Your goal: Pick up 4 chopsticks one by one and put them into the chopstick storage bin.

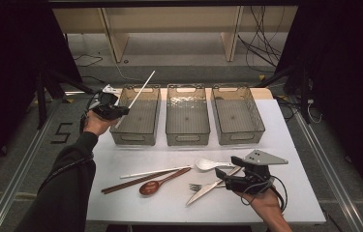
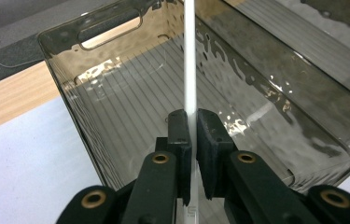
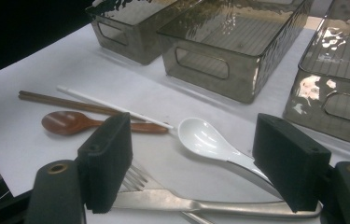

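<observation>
**Kid 1:** 3 bins sit in a row at the back of our table. Are we far along?

**Kid 2:** No, we think we have just begun. All 3 bins look bare inside. Our left gripper is shut tight on a white chopstick. It holds the stick over the left bin, tilted up, not dropped in yet.

**Kid 1:** And our right gripper?

**Kid 2:** Its jaws stand wide apart and hold nothing. It hangs low over the knife and the fork, near the white spoon.

**Kid 1:** So what is left to put away?

**Kid 2:** Lots, we guess. 1 more white chopstick lies on the table, just beside the brown chopsticks and the brown spoon.

**Kid 1:** What are the things like?

**Kid 2:** The bins are smoky see-through plastic. They are long boxes with thin ribs on the floor, wavy shiny walls and a slot handle at each end. The middle bin and the right bin match the left one. The white sticks are thin, straight and smooth. The white spoon is glossy with a deep bowl. The brown spoon and brown sticks look like wood. The knife and fork are shiny metal. Our jaw pads are black, flat and soft-looking.
</observation>
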`<action>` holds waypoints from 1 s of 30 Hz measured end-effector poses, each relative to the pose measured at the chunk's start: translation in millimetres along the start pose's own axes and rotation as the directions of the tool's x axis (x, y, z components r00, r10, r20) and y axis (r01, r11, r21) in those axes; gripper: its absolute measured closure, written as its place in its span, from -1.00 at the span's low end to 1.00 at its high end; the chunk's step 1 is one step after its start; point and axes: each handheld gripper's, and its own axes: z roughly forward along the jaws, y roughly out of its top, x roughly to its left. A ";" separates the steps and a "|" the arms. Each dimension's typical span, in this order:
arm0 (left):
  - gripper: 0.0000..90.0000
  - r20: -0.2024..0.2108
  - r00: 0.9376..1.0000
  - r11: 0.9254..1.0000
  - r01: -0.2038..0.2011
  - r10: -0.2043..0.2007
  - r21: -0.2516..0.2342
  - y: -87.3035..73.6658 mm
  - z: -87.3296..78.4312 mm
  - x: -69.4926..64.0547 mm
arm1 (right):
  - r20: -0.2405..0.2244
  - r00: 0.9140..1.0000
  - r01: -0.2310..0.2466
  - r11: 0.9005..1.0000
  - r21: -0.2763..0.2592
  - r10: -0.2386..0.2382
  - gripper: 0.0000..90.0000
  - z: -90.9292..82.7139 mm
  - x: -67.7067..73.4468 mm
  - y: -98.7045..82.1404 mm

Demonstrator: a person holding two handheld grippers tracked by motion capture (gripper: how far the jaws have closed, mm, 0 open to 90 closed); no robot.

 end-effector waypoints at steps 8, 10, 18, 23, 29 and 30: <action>0.75 -0.009 0.999 0.999 0.033 -0.033 0.015 -5.4 3.9 2.7 | -0.002 1.000 -0.001 1.000 0.000 0.001 -0.35 0.0 -0.1 0.0; 0.56 -0.007 0.999 0.999 0.040 -0.040 0.022 -6.0 4.0 2.3 | -0.002 1.000 -0.001 1.000 0.000 0.001 -0.35 0.0 0.0 0.0; 0.10 0.037 0.999 1.000 -0.005 0.004 0.013 -0.2 -14.6 -17.0 | 0.000 1.000 -0.003 1.000 0.002 0.003 -0.35 0.4 -0.1 -0.1; -0.17 0.094 0.995 0.999 -0.034 0.036 -0.020 -3.0 -30.6 -35.4 | 0.000 1.000 -0.003 1.000 0.002 0.003 -0.35 0.0 0.4 -0.2; -0.39 0.133 0.988 0.997 -0.078 0.080 -0.016 -11.2 -45.0 -55.5 | -0.001 1.000 -0.003 1.000 -0.005 0.003 -0.35 -0.6 1.0 0.4; -0.39 0.149 0.985 0.997 -0.081 0.083 -0.019 -13.5 -47.2 -57.9 | -0.002 1.000 -0.001 1.000 -0.004 0.001 -0.35 -0.9 1.3 0.4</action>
